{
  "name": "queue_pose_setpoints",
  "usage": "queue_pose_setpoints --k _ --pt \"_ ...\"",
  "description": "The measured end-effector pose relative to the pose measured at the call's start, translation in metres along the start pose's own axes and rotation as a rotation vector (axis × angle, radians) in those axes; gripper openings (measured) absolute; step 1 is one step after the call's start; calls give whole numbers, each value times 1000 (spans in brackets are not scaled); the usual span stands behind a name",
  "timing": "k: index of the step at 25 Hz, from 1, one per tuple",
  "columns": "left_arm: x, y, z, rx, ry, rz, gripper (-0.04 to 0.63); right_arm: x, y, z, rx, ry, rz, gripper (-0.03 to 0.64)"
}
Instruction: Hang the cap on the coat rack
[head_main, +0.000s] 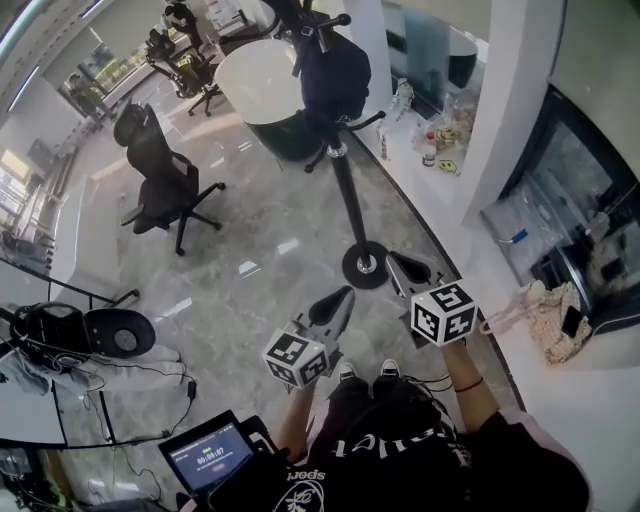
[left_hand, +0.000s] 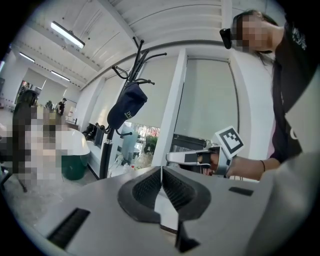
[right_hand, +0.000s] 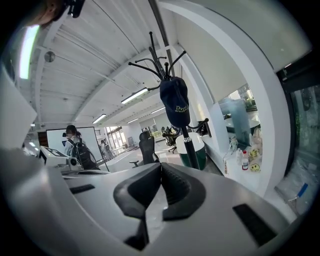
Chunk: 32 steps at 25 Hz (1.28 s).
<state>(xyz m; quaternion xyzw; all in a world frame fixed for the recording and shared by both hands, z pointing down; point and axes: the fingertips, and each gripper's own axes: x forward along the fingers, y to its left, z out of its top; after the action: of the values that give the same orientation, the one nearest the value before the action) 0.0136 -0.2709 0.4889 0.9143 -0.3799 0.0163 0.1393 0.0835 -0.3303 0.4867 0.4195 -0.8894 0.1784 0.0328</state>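
The dark navy cap (head_main: 335, 72) hangs from a hook near the top of the black coat rack (head_main: 350, 195), whose round base (head_main: 365, 266) stands on the marble floor. Both grippers are held low in front of the person, short of the base. My left gripper (head_main: 343, 295) is shut with nothing in it, and so is my right gripper (head_main: 393, 260). In the left gripper view the cap (left_hand: 126, 106) hangs far off to the upper left of the shut jaws (left_hand: 161, 172). In the right gripper view the cap (right_hand: 175, 102) hangs above the shut jaws (right_hand: 161, 169).
A black office chair (head_main: 160, 180) stands to the left on the floor. A white round tub with a green base (head_main: 265, 95) is behind the rack. A white ledge (head_main: 425, 175) with bottles runs along the right. A tablet (head_main: 205, 455) lies near the person's feet.
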Motion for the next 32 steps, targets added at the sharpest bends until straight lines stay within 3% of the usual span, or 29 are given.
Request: queue_pose_setpoints --k 8,16,22,32 --pt "-40 -6 -1 0 -14 -8 5 -6 49 -47 67 61 16 16" --pt "-127 -9 -11 13 -44 7 5 -16 144 -88 96 89 42 17" --pt "-196 -19 -29 -22 -68 4 5 -44 213 -124 110 122 29 16" --pt "-222 -65 -54 -69 -53 -58 5 -100 240 -148 101 137 -33 16"
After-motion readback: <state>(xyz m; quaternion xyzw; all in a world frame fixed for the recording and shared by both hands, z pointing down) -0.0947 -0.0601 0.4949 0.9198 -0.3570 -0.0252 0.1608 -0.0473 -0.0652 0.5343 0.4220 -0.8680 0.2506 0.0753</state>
